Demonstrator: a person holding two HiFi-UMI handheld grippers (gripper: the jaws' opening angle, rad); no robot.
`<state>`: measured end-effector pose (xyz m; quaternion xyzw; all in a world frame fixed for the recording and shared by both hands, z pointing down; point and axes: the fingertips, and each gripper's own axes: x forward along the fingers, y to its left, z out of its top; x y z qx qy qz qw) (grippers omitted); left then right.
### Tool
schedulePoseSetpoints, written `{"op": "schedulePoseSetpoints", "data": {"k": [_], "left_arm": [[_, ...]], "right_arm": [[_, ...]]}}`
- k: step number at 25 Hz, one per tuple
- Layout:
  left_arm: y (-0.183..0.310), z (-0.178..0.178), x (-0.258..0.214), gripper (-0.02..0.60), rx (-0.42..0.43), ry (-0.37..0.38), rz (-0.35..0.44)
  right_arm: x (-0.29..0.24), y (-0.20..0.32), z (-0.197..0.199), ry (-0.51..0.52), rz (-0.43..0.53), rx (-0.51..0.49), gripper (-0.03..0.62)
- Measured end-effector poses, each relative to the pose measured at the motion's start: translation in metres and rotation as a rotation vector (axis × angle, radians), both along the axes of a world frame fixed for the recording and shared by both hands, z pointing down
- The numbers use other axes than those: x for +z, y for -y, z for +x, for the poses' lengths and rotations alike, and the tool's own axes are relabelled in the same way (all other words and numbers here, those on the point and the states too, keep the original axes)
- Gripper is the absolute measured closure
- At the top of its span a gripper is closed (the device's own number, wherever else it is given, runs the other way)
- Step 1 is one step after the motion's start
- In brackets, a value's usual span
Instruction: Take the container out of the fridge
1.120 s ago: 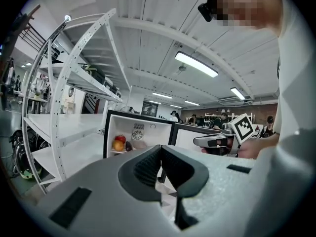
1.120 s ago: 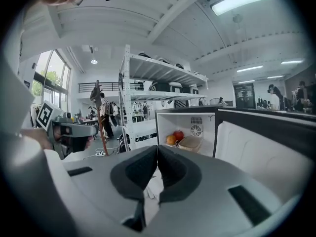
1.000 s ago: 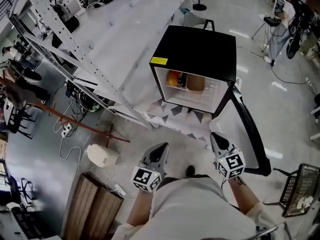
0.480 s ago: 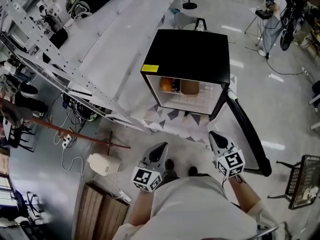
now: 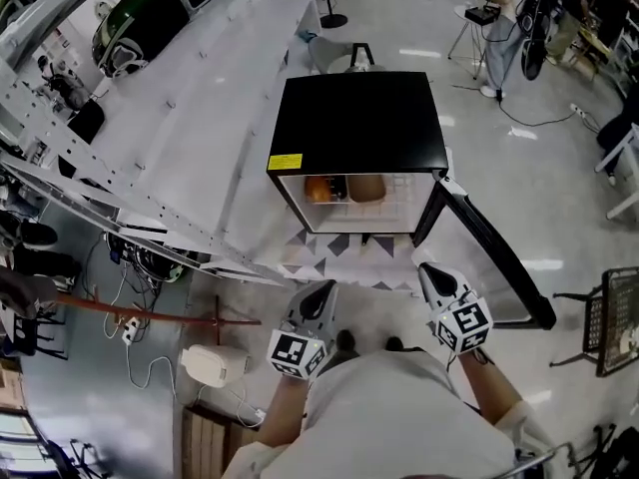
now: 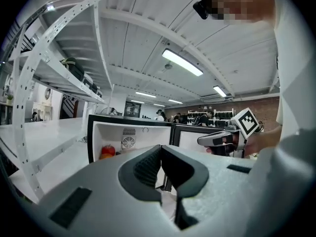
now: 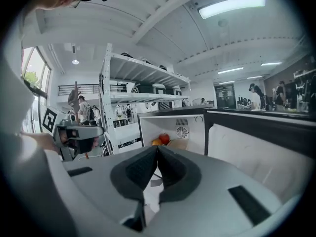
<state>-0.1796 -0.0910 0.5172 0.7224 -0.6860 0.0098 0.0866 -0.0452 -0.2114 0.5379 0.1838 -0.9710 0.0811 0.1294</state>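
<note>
A small black fridge (image 5: pixel 359 128) stands on the floor ahead, its door (image 5: pixel 489 262) swung open to the right. On its shelf sit a brownish container (image 5: pixel 367 188) and orange-red fruit (image 5: pixel 318 189) to its left. My left gripper (image 5: pixel 321 297) and right gripper (image 5: pixel 431 275) are held level in front of the person's body, short of the fridge, both shut and empty. The left gripper view shows shut jaws (image 6: pixel 161 149) aimed at the fridge (image 6: pixel 128 132) and its fruit (image 6: pixel 107 151). Past the shut jaws (image 7: pixel 157 149) in the right gripper view are the container (image 7: pixel 178 144) and fruit (image 7: pixel 160 139).
White metal shelving (image 5: pixel 150 118) runs along the fridge's left side. A white appliance (image 5: pixel 215 365) with cables and a wooden pallet (image 5: pixel 210 437) lie on the floor at lower left. A wire basket (image 5: pixel 614 317) stands at the right. People work at the far end of the room.
The fridge has come nearer and more squarely ahead as the person stepped toward it. Both grippers moved along with the body and stayed shut.
</note>
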Motion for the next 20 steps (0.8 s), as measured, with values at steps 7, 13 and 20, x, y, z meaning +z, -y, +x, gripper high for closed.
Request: {"op": "schedulePoseSetpoints", "data": {"k": [7,13,20], "left_arm": [[0.038,-0.017,0.002,0.577,0.088,0.170,-0.026],[0.070,-0.021,0.010,0.575,0.190,0.279,-0.050],[0.107,-0.030,0.037,0.566,0.264,0.416,-0.083]], "right_arm": [[-0.002,-0.002,-0.009,-0.008,-0.007,0.094,0.587],[0.002,-0.002,-0.014,-0.028,-0.004,0.147,0.587],[0.007,-0.002,-0.011,-0.053,-0.013,0.215,0.587]]}}
